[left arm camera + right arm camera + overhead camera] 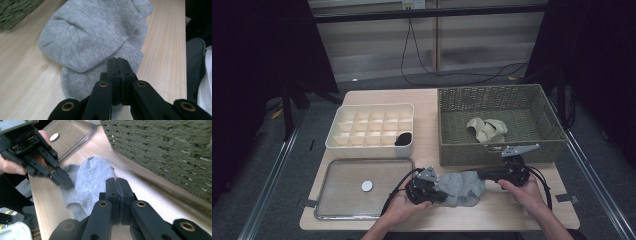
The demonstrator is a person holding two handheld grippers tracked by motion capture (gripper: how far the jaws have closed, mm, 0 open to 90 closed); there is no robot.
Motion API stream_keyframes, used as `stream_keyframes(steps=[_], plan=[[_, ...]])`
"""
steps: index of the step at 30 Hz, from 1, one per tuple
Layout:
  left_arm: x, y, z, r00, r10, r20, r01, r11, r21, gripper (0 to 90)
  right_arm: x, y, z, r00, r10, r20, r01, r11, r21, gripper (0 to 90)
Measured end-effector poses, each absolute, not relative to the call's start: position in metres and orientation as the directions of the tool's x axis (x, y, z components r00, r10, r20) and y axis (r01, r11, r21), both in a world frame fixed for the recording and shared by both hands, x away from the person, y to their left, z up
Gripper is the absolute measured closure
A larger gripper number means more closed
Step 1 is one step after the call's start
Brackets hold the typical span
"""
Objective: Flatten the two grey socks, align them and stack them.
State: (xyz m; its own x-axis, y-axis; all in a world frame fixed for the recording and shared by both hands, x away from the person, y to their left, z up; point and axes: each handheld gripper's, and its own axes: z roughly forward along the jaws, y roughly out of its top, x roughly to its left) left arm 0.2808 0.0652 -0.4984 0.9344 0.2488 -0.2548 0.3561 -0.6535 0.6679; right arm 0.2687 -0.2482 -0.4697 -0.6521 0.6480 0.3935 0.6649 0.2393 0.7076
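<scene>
Table (pixel 432 100): light wood, everything sits on it. Wicker basket (pixel 532 150), olive green, takes the far right; a beige sock (pixel 486 129) lies crumpled inside on its floor. Clear tray (pixel 328 200) with a metal-looking rim is at near left, one small white disc (pixel 367 186) near its middle. Beyond the tray, a cream divider box (pixel 343 111) with a grid of compartments; a black item (pixel 404 139) sits in the near-right corner compartment, too dark to identify.

Grey sock (pixel 462 187) lies flat on the table at the near edge, just in front of the basket and right of the tray, between the two grippers. In the left gripper view it (pixel 95 42) is folded over on itself, upper layer overlapping the lower.

Left gripper (pixel 439 196) is at the sock's left end, held from below by the left hand (pixel 404 205). Jaws are pressed together with no gap. They lie over the sock's edge in the left gripper view; can't tell whether any fabric is pinched.

Right gripper (pixel 479 175) is at the sock's right end, close to the basket's front wall, held by the right hand (pixel 524 192). Jaws are likewise together, tips over the sock in the right gripper view (pixel 117 182); pinch not confirmable there either. The same view has the left gripper (pixel 66 183) with its tip touching the sock's far side.
</scene>
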Motion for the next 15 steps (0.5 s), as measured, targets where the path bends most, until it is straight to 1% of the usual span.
stream_keyframes(steps=[1,3,5,6,7,8,10,13,15], plan=[[0.283,0.07,-0.499,0.928,0.248,-0.279,0.373,-0.641,0.671,87.7,0.268,-0.249,-0.47,-0.651,0.648,0.396,0.668,0.24,0.705,89.2],[0.285,0.072,-0.498,0.925,0.254,-0.282,0.38,-0.632,0.675,86.5,0.268,-0.249,-0.47,-0.652,0.647,0.395,0.666,0.24,0.706,89.2],[0.29,0.074,-0.493,0.92,0.266,-0.288,0.392,-0.629,0.671,82.1,0.269,-0.25,-0.471,-0.649,0.65,0.395,0.668,0.239,0.705,89.2],[0.292,0.074,-0.49,0.916,0.279,-0.288,0.4,-0.609,0.685,77.5,0.269,-0.25,-0.471,-0.649,0.65,0.395,0.668,0.238,0.705,89.1],[0.294,0.073,-0.488,0.916,0.273,-0.292,0.4,-0.589,0.702,77.3,0.269,-0.25,-0.472,-0.647,0.651,0.397,0.67,0.238,0.703,89.1],[0.297,0.073,-0.485,0.921,0.269,-0.281,0.388,-0.595,0.704,76.2,0.27,-0.25,-0.472,-0.647,0.651,0.397,0.671,0.238,0.702,89.1],[0.302,0.072,-0.481,0.92,0.29,-0.263,0.388,-0.589,0.709,71.4,0.27,-0.249,-0.472,-0.647,0.652,0.395,0.67,0.24,0.703,89.1],[0.317,0.073,-0.486,0.899,0.334,-0.284,0.431,-0.55,0.715,70.9,0.271,-0.249,-0.474,-0.647,0.652,0.396,0.672,0.242,0.7,89.0],[0.322,0.072,-0.485,0.895,0.336,-0.295,0.439,-0.538,0.72,70.8,0.272,-0.249,-0.474,-0.648,0.652,0.394,0.671,0.243,0.701,88.9]])
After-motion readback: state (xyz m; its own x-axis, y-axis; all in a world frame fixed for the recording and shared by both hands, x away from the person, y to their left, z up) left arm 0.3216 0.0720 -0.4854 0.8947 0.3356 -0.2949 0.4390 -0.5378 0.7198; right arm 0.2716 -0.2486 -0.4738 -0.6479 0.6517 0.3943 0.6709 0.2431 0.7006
